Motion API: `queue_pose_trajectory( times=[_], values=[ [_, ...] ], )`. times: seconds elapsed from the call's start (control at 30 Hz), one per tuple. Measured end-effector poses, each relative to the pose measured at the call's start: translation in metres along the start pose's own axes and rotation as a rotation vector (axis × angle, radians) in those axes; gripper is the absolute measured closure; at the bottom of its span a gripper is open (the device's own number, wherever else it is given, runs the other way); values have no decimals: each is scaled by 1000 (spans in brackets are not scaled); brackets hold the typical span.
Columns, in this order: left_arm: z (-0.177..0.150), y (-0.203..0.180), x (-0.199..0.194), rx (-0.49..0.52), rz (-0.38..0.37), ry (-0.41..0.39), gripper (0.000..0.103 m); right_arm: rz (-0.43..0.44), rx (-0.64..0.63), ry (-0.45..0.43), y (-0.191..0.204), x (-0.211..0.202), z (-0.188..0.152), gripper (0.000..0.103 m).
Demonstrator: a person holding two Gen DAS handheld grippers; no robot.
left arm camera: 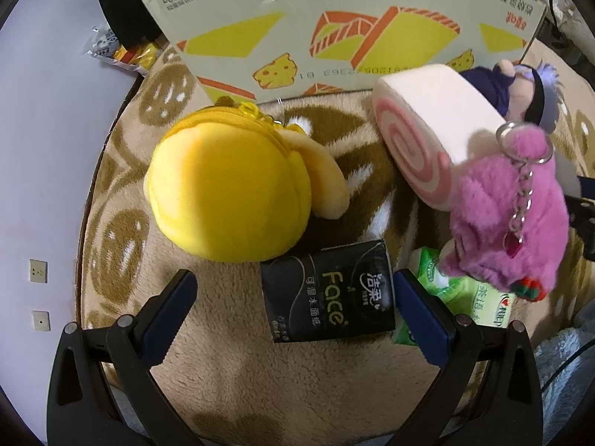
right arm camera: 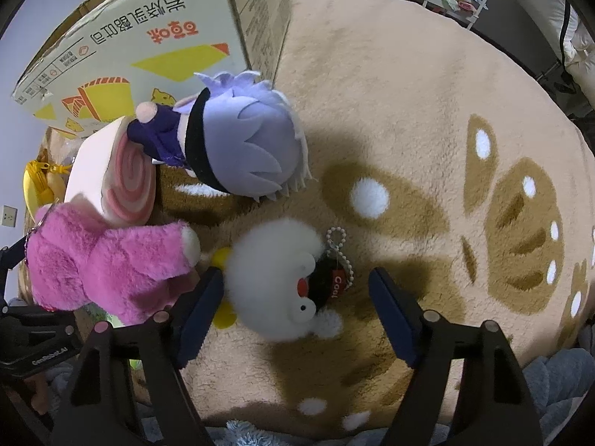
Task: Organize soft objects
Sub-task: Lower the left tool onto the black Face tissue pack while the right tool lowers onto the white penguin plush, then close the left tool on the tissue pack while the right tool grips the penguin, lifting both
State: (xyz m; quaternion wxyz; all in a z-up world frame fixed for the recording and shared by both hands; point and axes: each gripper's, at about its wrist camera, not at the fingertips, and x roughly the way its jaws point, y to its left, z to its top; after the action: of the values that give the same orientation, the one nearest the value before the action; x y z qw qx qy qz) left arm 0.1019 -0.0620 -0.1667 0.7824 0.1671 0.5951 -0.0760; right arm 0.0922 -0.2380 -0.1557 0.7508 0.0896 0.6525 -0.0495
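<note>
Beige patterned rug (right arm camera: 390,85) carried everything, cardboard box (left arm camera: 334,29) at far edge, top cut off; left gripper (left arm camera: 293,308) jaws spread wide, gripping nothing, black tissue pack (left arm camera: 327,293) lay between them; green tissue pack (left arm camera: 465,297) mostly hidden under pink plush (left arm camera: 509,223); swirl-roll cushion (left arm camera: 427,126) half-covered purple-haired doll (left arm camera: 528,89); yellow plush pouch (left arm camera: 230,193) lay left; right gripper (right arm camera: 297,297) jaws also wide, straddling white fluffy plush (right arm camera: 279,278), contact unclear.

Left gripper (left arm camera: 293,310) spread wide at bottom centre, black tissue pack (left arm camera: 327,291) between its fingers, yellow plush pouch (left arm camera: 230,186) centre left, pink plush keychain (left arm camera: 509,208) at right, printed cardboard box (left arm camera: 334,26) across top
</note>
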Motion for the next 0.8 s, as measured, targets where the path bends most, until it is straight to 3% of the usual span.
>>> queue_pose_trajectory(
  times=[0.2, 0.33, 0.4, 0.6, 0.63, 0.8],
  values=[
    [0, -2, 4, 9, -7, 6, 2, 3, -1, 0, 3, 0, -7, 19],
    [-1, -3, 6, 6, -59, 21, 22, -2, -11, -2, 6, 0, -13, 32],
    [0, -3, 7, 5, -75, 30, 34, -2, -9, 6, 7, 4, -13, 33],
    [0, -5, 8, 15, -77, 31, 35, -2, 0, 12, 3, 14, -13, 45],
    [1, -4, 8, 10, -82, 32, 35, 0, 3, 11, 1, 16, -12, 52],
    [0, -2, 4, 3, -93, 26, 36, 11, 18, 7, -6, 15, -12, 57]
  ],
)
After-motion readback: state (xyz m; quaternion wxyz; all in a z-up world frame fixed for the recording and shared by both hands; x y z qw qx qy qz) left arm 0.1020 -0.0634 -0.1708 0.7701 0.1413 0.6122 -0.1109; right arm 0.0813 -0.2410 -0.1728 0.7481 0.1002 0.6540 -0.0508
